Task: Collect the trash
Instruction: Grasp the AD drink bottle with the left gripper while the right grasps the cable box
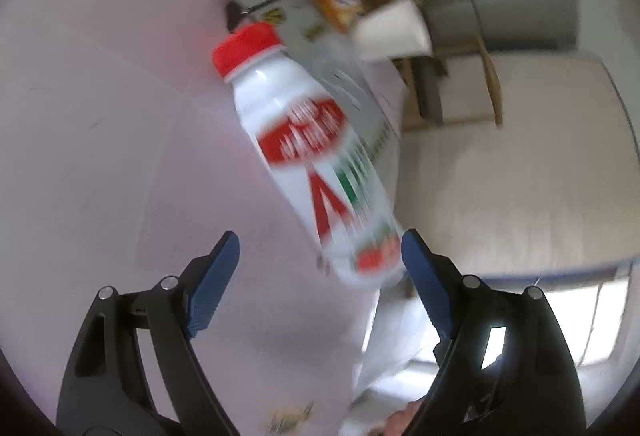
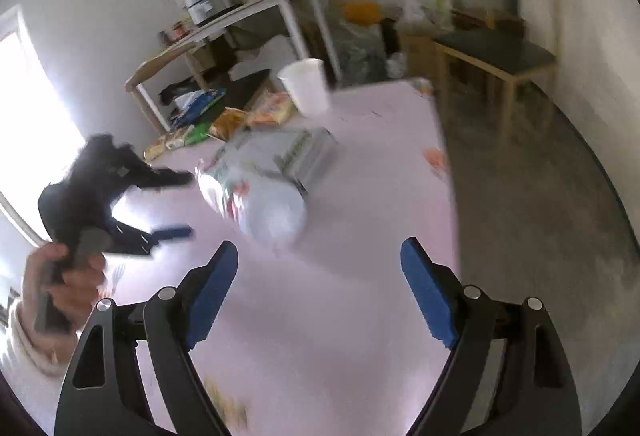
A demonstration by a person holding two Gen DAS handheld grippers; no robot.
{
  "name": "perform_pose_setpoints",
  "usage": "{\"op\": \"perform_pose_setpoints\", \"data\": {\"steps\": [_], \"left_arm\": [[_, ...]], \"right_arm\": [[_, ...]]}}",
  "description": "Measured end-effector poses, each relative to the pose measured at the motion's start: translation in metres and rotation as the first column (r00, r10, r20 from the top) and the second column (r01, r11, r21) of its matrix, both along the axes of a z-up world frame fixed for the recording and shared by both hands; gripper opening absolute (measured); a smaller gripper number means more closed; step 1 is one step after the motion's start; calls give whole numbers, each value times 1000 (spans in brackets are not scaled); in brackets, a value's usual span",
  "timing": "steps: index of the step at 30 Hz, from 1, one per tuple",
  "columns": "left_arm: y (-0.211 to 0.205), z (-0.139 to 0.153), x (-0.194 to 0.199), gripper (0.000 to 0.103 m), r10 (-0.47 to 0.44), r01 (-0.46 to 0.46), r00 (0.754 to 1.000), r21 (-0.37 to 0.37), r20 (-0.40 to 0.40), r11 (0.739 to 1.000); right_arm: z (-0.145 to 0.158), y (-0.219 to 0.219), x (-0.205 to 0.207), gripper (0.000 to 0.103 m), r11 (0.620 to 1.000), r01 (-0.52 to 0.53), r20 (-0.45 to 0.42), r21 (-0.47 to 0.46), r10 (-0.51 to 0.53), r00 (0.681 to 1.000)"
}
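A white bottle (image 1: 308,155) with a red cap (image 1: 246,49) and a red label shows blurred over the pink table (image 1: 100,115). Its base is close to the right pad (image 1: 424,272) of my left gripper (image 1: 320,240), which is open; the left pad is well apart from it. In the right wrist view the same bottle (image 2: 260,195) lies just beyond the left gripper (image 2: 188,204), held by a hand (image 2: 68,284). Whether the bottle rests on the table or touches the pad I cannot tell. My right gripper (image 2: 320,248) is open over bare table (image 2: 360,236), with nothing between its fingers.
A grey-white carton (image 2: 308,151) lies behind the bottle. Further back are a white cup (image 2: 306,85) and several snack wrappers (image 2: 240,119). The table's edge (image 2: 444,163) runs on the right, with floor and a wooden chair (image 2: 500,51) beyond. A cluttered side table (image 2: 240,15) stands behind.
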State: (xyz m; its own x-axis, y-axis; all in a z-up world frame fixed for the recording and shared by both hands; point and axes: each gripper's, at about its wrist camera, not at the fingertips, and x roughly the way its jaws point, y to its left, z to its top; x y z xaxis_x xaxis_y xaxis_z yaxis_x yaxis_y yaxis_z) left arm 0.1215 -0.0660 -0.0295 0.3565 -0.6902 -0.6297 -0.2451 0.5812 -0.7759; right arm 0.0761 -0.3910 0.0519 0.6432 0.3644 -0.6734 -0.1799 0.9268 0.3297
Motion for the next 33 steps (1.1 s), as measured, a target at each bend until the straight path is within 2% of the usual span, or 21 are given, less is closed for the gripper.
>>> {"op": "perform_pose_setpoints", "data": {"steps": [2,6,7,12,14,17,18,20,23,26,27,31,33], "left_arm": [[-3,-6,15,78,19,-19,1000,-30,-7,999],[-11,0,34,80,40,-40,999,2,29,999],[-14,1,39,82,39,-39,999,7,26,999],[-15,-6,56,81,10,-10,1000,50,-7,999],[-15,-4,62,71,14,-12,1000,98,-16,995],[-11,-6,63,67,-14,15,1000,63,-21,998],[-6,-8,60,65,-34,35,999,32,-26,999],[8,-8,51,65,-53,54,998,41,-27,998],[42,-3,23,64,-98,99,995,68,-19,993],[74,-4,0,64,-116,118,992,55,-40,991],[88,-5,-8,64,-115,117,992,51,-47,992],[123,-9,-29,63,-107,109,992,19,-61,994],[131,-13,-31,63,-106,106,992,-5,-62,994]], "right_arm": [[-1,12,21,81,998,55,24,-9,-55,998],[-3,12,32,81,994,66,5,86,-67,998],[-4,12,35,81,994,68,-2,85,-68,998],[4,16,57,81,997,45,17,-62,-44,999],[8,18,68,81,995,27,18,-101,-25,1000],[12,23,79,81,991,-7,19,-133,10,1000],[13,27,87,81,989,-42,13,-142,44,999],[13,38,100,85,977,-133,-14,-167,133,991],[10,66,118,93,917,-315,-46,-245,314,948],[4,100,138,96,811,-471,-113,-346,463,879],[1,114,147,96,761,-529,-146,-374,515,845],[-22,154,178,97,631,-635,-242,-446,598,764],[-34,167,193,97,593,-671,-300,-445,607,736]]}}
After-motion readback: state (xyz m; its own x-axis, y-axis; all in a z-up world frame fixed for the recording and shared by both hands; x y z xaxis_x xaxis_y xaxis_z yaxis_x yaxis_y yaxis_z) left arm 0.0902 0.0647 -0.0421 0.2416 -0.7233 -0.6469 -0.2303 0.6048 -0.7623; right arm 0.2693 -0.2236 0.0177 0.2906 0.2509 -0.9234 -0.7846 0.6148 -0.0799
